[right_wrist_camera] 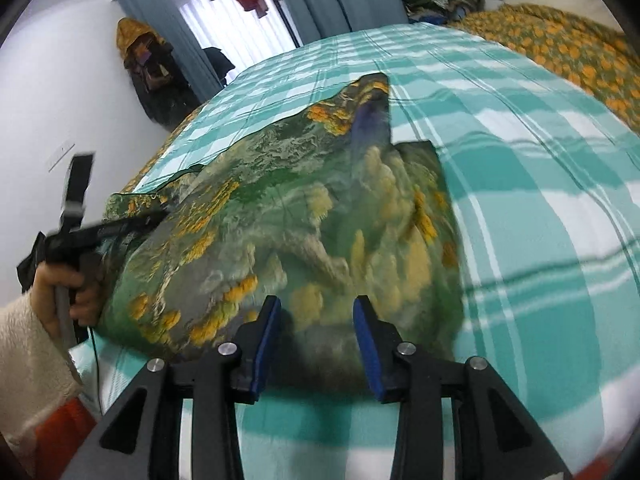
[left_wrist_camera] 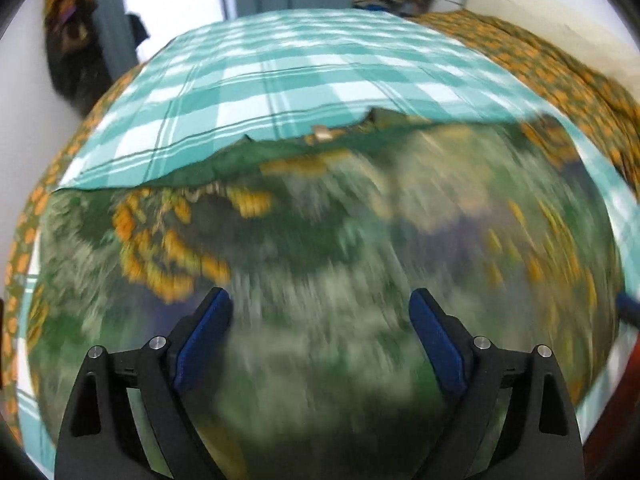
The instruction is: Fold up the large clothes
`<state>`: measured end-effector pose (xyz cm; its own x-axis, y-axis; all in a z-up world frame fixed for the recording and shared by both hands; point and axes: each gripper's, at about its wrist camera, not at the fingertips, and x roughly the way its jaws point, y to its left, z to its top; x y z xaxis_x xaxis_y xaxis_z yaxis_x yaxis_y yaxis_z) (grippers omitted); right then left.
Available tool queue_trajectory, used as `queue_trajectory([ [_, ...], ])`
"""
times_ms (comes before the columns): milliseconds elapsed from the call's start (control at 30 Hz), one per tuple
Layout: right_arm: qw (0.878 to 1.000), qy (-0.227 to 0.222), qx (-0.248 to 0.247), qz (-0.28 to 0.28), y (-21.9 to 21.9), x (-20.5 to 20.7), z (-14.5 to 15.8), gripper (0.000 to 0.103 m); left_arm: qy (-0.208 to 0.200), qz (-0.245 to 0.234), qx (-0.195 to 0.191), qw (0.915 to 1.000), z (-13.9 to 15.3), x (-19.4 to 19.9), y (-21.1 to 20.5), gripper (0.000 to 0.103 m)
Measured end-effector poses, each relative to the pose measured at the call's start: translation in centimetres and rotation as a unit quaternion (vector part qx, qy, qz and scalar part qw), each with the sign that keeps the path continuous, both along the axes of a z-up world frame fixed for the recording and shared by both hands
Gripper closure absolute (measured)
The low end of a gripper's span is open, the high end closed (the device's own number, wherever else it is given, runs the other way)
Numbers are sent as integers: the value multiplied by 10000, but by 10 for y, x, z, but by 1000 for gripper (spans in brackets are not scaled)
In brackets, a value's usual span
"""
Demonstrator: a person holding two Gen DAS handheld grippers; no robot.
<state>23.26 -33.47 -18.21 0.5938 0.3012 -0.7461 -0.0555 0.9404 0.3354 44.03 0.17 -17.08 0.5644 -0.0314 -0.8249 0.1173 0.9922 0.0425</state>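
Folding looks partly done, no neat stack yet. Nearest, the right gripper (right_wrist_camera: 316,344) stands half-narrowed over the garment's (right_wrist_camera: 288,216) near edge, pinching nothing visible; the left gripper (left_wrist_camera: 320,340) gapes wide above it. Green, orange-flowered cloth lies rumpled on the checked bedsheet (right_wrist_camera: 520,200), one corner pointing farther off.

We see the green printed garment (right_wrist_camera: 288,216) spread on the checked bed (right_wrist_camera: 540,208), our right gripper (right_wrist_camera: 316,320) part-open at its near edge, left gripper (right_wrist_camera: 158,216) at its left corner.

A bed in a teal checked sheet (right_wrist_camera: 520,200) carries one thing — a green-and-orange patterned garment (right_wrist_camera: 300,216).
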Motion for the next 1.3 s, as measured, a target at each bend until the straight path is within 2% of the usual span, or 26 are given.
queue_trajectory([
  [33,10000,28,17,-67,-1,-6,2,65,-36,-63,33,10000,1,-12,-2,11],
  [67,9998,74,73,-162,-4,-14,4,59,-60,-102,43,9999,2,-20,-4,11],
  [100,9994,139,169,-275,-7,-22,5,49,-82,-126,37,9999,4,-28,-4,11],
  [200,9945,414,741,-620,-19,-42,-4,34,-210,-150,-221,9994,16,-45,-6,11],
  [267,9871,649,1261,-747,-25,-45,-21,32,-349,-146,-415,9984,21,-49,-11,11],
  [333,9767,812,1730,-974,-29,-35,-35,32,-357,-208,-444,9982,18,-47,-18,11],
  [467,9605,646,2270,-1474,-37,-6,-46,31,-70,-372,-257,9990,-8,-37,-36,9],
  [500,9529,658,2467,-1634,-39,0,-52,28,4,-347,-287,9990,-14,-36,-37,8],
  [600,9261,669,2941,-2266,-47,7,-74,27,39,-306,-440,9986,-22,-32,-32,4],
  [633,9231,566,2980,-2363,-47,7,-74,27,59,-313,-445,9985,-20,-32,-31,4],
  [667,9254,498,2932,-2349,-46,8,-73,32,95,-314,-455,9984,-17,-31,-30,4],
  [700,9330,403,2761,-2275,-45,8,-68,49,138,-312,-465,9983,-13,-30,-29,5],
  [800,9622,-7,1979,-1873,-32,4,-44,69,266,-229,-495,9982,10,-30,-21,14],
  [900,9844,-649,942,-1341,-3,-4,-2,73,64,-179,-767,9969,54,-32,-14,15],
  [967,9885,-1061,356,-1018,15,-11,23,73,-170,-331,-1029,9940,93,-33,-16,13],
  [1033,9856,-1554,-275,-606,43,-20,48,73,-257,-662,-1224,9899,126,-32,-25,9],
  [1133,9710,-2155,-1034,93,85,-32,75,73,-107,-1378,-1442,9798,168,-29,-51,8],
  [1233,9497,-2569,-1619,762,124,-45,92,73,66,-1708,-1445,9746,189,-25,-67,8],
  [1300,9353,-2733,-1922,1163,151,-52,96,73,211,-1780,-1386,9740,193,-22,-70,8],
])
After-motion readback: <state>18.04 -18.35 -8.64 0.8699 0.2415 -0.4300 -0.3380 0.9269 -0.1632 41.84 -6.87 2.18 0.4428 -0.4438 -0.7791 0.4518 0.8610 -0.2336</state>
